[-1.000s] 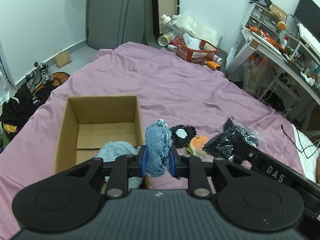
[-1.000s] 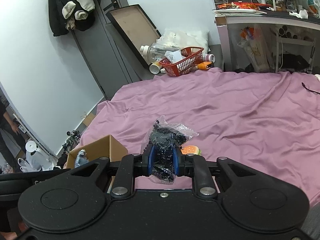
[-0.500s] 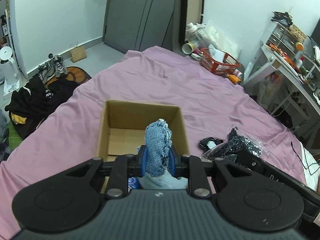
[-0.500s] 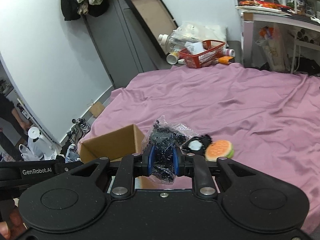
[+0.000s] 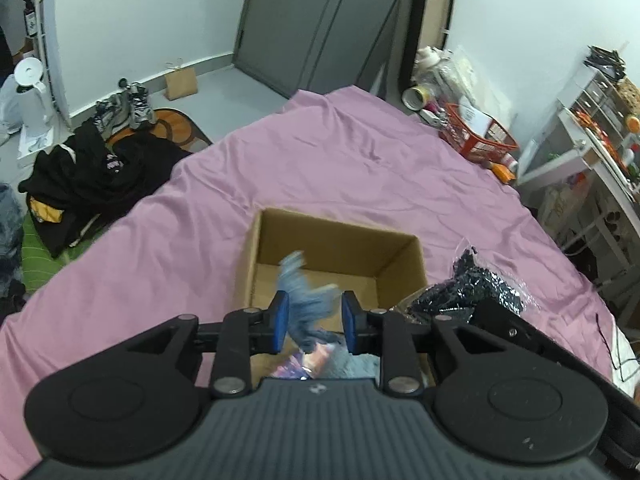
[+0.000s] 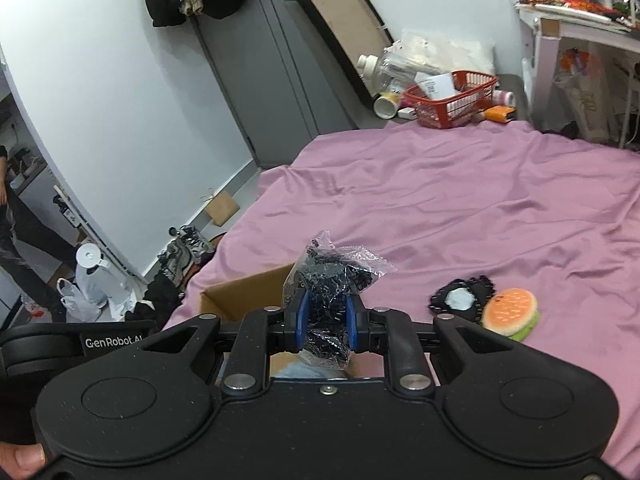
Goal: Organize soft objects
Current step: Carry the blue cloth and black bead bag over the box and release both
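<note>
My left gripper [image 5: 313, 322] hangs open over the open cardboard box [image 5: 336, 236] on the purple bed. A blue denim piece [image 5: 302, 288] is blurred between the blue pads, dropping loose into the box. A pale blue fluffy item [image 5: 358, 366] lies in the box's near end. My right gripper [image 6: 325, 322] is shut on a clear bag of black stuff [image 6: 334, 276], just above the box's corner [image 6: 240, 296]. The same bag [image 5: 472, 284] shows at the box's right side in the left wrist view. A burger plush [image 6: 510, 312] and a black-and-white soft piece [image 6: 460, 298] lie on the bed to the right.
The purple bedsheet [image 5: 340, 160] spreads out beyond the box. A red basket [image 6: 452, 98] with bottles sits past the bed's far end, and a desk [image 5: 600, 160] stands at the right. Dark clothes [image 5: 92, 184] and shoes [image 5: 124, 106] lie on the floor left.
My left gripper has moved over the box and opened, letting the denim piece fall. The right gripper has carried the bag leftward toward the box.
</note>
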The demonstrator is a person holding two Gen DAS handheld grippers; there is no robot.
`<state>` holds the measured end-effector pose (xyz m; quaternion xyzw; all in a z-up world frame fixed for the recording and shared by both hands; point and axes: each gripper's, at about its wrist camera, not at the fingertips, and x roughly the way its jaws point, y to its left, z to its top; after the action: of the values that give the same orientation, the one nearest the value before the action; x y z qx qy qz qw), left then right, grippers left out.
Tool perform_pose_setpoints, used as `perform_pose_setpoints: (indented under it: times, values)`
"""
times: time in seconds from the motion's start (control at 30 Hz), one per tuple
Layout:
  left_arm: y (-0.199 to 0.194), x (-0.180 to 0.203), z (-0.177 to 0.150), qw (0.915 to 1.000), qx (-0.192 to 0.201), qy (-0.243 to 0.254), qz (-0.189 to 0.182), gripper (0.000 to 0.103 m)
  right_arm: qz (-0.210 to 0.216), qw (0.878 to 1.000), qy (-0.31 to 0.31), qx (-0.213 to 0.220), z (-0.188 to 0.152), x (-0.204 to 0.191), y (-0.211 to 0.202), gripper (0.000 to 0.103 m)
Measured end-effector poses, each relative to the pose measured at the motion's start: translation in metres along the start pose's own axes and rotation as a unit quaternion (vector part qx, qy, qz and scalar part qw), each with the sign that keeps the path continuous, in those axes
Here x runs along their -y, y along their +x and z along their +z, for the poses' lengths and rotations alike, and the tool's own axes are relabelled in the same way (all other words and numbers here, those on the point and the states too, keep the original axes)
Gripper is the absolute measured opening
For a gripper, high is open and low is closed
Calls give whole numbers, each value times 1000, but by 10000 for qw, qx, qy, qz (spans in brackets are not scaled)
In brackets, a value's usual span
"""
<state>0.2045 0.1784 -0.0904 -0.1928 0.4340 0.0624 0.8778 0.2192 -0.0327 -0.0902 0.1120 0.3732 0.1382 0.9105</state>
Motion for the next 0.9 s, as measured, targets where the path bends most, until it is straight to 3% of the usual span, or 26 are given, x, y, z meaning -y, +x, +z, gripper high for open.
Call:
perform_pose_setpoints:
  times: [0.1,0.33,0.4,0.47,0.53,0.63,0.73,0.9]
  values:
    - [-1,-7,5,9999,-7,-92,108,38,118,9999,14,-34,2,-6,6,19]
    - [-4,-17,13,9997,-11,-147,216,41,395,9992,-51,-91,4,-21,19,20]
    - [-5,-15,14,9997,-9,-103,237,43,518,9984,-105,-204,5,-25,25,25]
    - [-7,-13,14,9996,-16,-48,294,46,537,9978,-137,-351,7,-26,28,45]
    - [-9,-11,15,9994,16,-27,345,51,546,9982,-50,-234,8,-20,21,52]
    - [-11,-8,15,9996,38,-32,281,60,497,9983,14,-291,9,-8,11,52]
    - [-12,0,13,9998,-8,41,215,62,418,9986,-36,-309,9,3,-3,52]
    - [-19,16,7,9996,7,218,161,73,292,9992,-108,-265,8,22,-23,58]
